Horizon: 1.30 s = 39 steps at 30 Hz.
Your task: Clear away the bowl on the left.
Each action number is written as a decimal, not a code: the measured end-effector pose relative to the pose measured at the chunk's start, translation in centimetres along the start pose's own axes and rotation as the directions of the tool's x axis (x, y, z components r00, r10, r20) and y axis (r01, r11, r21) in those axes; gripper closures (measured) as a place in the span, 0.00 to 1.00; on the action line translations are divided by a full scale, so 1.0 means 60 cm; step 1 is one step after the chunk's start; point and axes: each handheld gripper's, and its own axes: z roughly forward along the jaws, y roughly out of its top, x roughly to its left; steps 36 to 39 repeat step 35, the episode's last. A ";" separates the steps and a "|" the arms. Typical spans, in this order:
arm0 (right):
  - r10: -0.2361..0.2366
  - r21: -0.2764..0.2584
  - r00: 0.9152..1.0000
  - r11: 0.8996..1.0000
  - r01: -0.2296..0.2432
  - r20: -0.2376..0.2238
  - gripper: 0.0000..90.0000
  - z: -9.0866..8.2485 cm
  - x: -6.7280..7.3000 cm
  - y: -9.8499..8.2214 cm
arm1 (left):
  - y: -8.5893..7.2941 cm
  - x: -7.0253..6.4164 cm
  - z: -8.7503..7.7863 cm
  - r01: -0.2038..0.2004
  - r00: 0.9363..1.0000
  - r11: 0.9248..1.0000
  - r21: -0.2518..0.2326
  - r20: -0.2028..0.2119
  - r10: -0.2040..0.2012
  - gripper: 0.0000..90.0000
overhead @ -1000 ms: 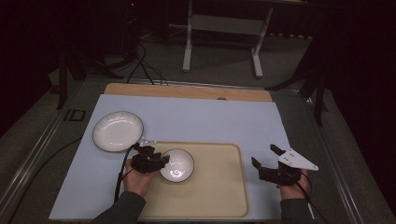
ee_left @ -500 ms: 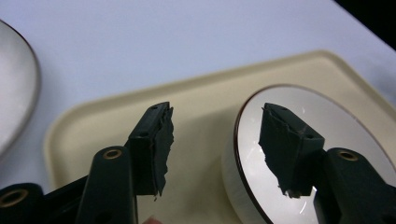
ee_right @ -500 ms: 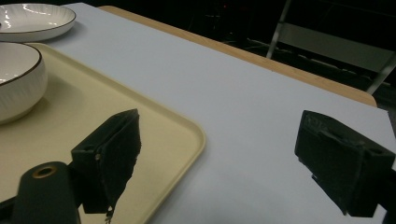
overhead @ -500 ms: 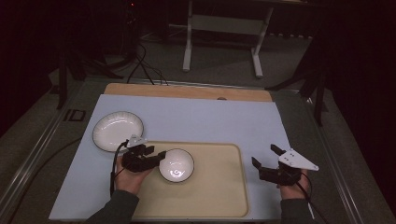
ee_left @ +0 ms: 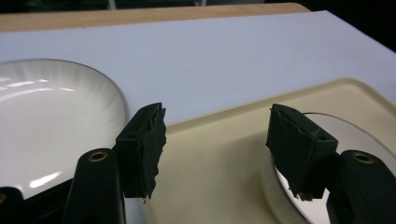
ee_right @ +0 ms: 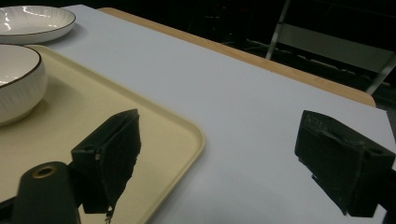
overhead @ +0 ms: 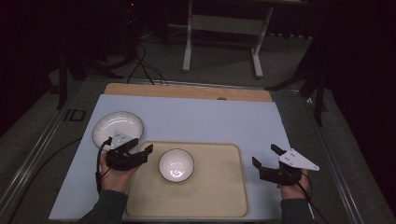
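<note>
A glossy white ceramic finish is shown by the bowl [overhead: 176,164] and plate [overhead: 117,127]; the beige plastic tray [overhead: 219,196] and pale tabletop [overhead: 205,121] appear matt and smooth.

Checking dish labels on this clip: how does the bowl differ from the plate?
The bowl is deep with tall sides and looks smaller across; the plate is shallow, flat and wider. The bowl stands on the beige tray, while the plate rests on the blue-grey mat beyond the tray's left corner. Both are glossy white, ribbed, dark-rimmed and empty.
</note>
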 end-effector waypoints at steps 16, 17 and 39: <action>0.008 -0.006 1.000 1.000 -0.008 0.009 0.16 -0.002 -0.002 0.000 | -0.012 0.061 -0.051 -0.016 0.990 0.999 -0.040 -0.139 0.011 0.34; 0.009 -0.006 1.000 1.000 -0.009 0.009 0.16 -0.003 -0.002 0.000 | -0.013 0.064 -0.053 -0.013 0.990 0.999 -0.041 -0.143 0.007 0.33; 0.026 -0.012 0.999 1.000 -0.026 0.037 0.16 -0.005 -0.007 -0.001 | -0.034 0.121 -0.056 0.123 0.970 0.992 -0.029 -0.210 -0.126 0.19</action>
